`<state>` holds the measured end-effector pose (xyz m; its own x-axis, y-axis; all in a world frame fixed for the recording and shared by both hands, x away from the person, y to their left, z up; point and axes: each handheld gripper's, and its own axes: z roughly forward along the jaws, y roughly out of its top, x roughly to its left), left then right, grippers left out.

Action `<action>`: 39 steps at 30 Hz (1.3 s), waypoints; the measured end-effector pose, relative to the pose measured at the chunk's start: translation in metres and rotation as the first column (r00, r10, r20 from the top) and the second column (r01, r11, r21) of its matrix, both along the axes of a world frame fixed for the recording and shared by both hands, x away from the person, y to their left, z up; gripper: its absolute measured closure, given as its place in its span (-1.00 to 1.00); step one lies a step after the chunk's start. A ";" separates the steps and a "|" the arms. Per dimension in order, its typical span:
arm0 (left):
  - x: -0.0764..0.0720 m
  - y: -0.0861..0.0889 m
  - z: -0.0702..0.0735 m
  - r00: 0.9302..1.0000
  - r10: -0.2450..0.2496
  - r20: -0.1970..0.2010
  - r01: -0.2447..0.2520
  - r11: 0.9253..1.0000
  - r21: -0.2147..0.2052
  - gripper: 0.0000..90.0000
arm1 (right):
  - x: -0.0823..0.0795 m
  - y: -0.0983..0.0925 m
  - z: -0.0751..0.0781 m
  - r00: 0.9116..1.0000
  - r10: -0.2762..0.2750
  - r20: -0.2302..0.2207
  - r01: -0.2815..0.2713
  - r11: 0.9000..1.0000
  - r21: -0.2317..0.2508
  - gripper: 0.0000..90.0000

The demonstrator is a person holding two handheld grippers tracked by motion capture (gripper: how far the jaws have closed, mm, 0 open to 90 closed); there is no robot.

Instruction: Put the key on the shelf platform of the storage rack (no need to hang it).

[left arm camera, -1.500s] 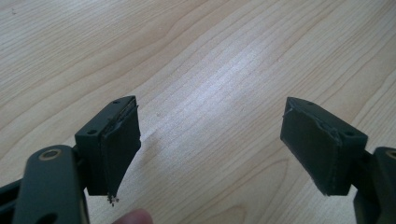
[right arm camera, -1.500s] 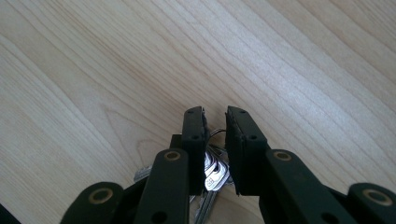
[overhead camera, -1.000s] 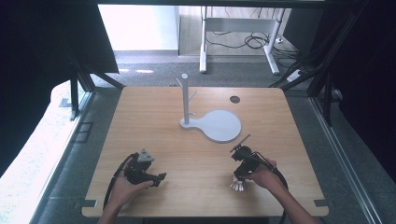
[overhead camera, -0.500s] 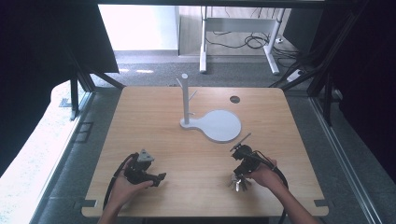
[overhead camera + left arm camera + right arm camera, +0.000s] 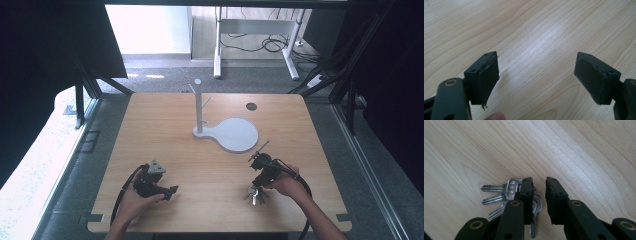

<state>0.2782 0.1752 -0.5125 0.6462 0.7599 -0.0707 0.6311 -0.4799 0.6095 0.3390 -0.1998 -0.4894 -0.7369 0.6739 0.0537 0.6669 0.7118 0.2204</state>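
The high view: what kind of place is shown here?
Probably a lab or office workspace: a light wooden table on grey carpet, a white desk frame with loose black cables behind, and black curtains at the sides.

- A wooden tabletop point(image 5: 165, 130) is lying bare along its left side.
- A round cable hole point(image 5: 251, 106) is sitting near its far edge.
- Cables point(image 5: 260, 44) are trailing across the floor beyond.

A light wooden table point(image 5: 165, 130) stands on grey carpet point(image 5: 350, 150). At twelve o'clock, white desk legs point(image 5: 217, 45) and tangled cables point(image 5: 270, 44) sit on a bright floor. Black curtains point(image 5: 50, 45) hang at ten and two o'clock. Daylight falls at nine o'clock.
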 end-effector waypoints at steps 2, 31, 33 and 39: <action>0.000 0.000 0.000 1.000 -0.001 0.000 0.001 1.000 0.001 -0.55 | 0.000 0.001 -0.002 1.000 0.010 -0.003 -0.010 1.000 -0.001 0.65; 0.000 -0.003 -0.001 1.000 -0.009 0.002 0.009 1.000 0.007 -0.55 | -0.022 0.024 -0.013 0.992 -0.092 0.082 0.096 0.994 -0.049 -0.20; -0.001 -0.004 -0.001 1.000 -0.010 0.000 0.010 1.000 0.006 -0.55 | -0.022 0.021 -0.013 0.992 -0.099 0.081 0.103 0.993 -0.054 -0.20; 0.000 -0.003 0.000 1.000 -0.012 0.002 0.011 1.000 0.006 -0.55 | -0.025 0.010 -0.012 0.991 -0.116 0.065 0.120 0.991 -0.060 -0.19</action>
